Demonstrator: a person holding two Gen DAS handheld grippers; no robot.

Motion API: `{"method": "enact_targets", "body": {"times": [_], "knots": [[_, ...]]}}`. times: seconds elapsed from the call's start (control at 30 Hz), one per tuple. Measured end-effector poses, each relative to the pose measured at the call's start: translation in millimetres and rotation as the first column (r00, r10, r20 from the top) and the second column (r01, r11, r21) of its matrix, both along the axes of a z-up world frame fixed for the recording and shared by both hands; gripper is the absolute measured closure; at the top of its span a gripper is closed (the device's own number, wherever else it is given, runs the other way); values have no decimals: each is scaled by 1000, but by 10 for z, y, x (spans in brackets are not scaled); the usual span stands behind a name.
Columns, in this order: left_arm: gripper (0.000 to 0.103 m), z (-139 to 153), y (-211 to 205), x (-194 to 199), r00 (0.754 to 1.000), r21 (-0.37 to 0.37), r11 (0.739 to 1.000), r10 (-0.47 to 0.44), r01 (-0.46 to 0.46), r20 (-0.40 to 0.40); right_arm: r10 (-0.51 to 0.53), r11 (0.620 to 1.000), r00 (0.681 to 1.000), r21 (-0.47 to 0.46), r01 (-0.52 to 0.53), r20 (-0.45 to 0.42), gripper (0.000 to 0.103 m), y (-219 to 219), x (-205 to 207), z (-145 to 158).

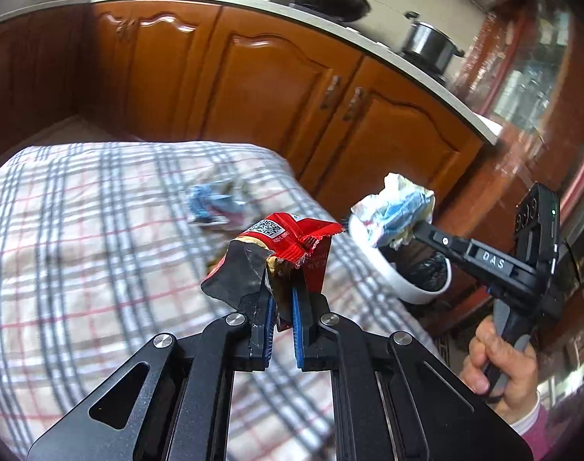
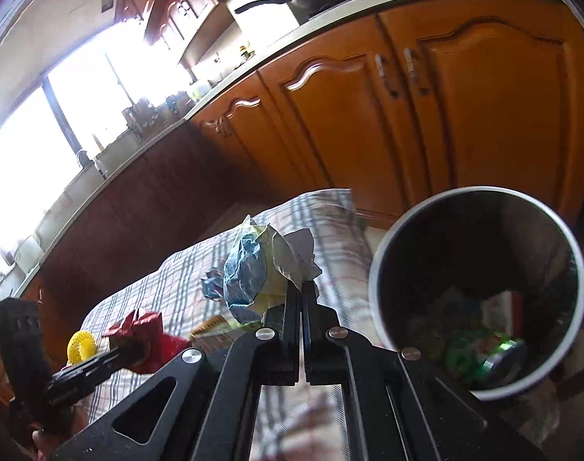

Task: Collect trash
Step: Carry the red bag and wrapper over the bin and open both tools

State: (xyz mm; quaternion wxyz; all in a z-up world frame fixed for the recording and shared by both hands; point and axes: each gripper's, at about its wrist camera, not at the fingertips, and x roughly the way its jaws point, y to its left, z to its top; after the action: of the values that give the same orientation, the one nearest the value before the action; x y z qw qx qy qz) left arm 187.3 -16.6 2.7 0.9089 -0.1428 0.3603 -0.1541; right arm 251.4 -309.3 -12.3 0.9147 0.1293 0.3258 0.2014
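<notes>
Plaid-covered table [image 1: 100, 230] bears a crumpled blue wrapper [image 1: 213, 207]

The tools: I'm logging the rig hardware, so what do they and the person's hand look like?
Both tools are black metal linkages with silver rivets; the left tool has blue finger pads. The right tool carries white "DAS" lettering and a green light. The hand is bare, with a pink sleeve.

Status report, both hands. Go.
Left hand-held gripper shut on red foil snack wrapper. Right hand-held gripper shut on crumpled blue-and-white paper wad, beside white round trash bin. Path clear.
</notes>
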Motion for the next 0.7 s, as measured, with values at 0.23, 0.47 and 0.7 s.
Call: {"method": "enact_targets", "body": {"times": [0.23, 0.47, 0.7], "knots": [[96, 36, -439, 114, 997, 10, 997, -79, 79, 4, -77, 997, 997, -3, 77, 0, 102, -448, -163, -16], [96, 37, -870, 239, 989, 30, 988, -150, 150, -3, -160, 987, 987, -8, 160, -9, 102, -877, -213, -77], [96, 29, -1271, 413, 979, 46, 978, -205, 206, -17, -204, 979, 979, -21, 204, -13, 102, -1098, -196, -101]]}}
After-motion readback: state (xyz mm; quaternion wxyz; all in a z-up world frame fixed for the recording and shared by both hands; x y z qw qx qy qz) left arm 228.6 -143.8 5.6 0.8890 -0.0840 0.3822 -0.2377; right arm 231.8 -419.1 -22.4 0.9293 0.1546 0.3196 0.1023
